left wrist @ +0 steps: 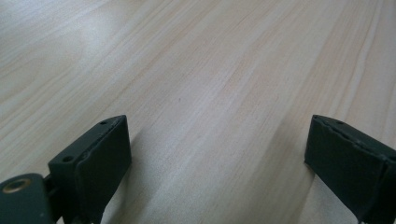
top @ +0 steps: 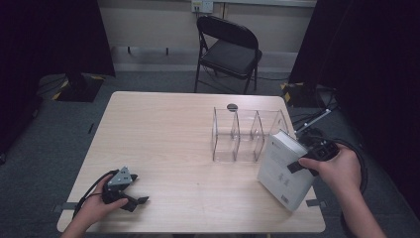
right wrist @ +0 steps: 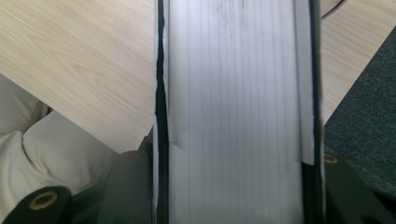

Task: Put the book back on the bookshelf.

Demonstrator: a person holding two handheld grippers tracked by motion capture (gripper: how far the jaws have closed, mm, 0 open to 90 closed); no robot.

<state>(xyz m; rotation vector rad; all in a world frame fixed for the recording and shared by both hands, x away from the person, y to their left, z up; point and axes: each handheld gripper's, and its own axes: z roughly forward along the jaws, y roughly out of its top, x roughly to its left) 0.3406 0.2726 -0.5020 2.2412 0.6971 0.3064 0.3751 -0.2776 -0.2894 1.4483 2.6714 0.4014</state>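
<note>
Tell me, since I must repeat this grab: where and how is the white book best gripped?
Across its thickness at the page edge, from the table's right side, as the right gripper does now. The book stands tilted there, covers flat and parallel, giving each jaw a cover.

Thick white book (top: pixel 285 168), closed, with small dark print on its pale cover. Held tilted above the near right corner of the counter (top: pixel 163 139), page edges (right wrist: pixel 233 116) up, lower corner close to the surface. Just right of a clear divided organizer (top: pixel 237 134).
</note>
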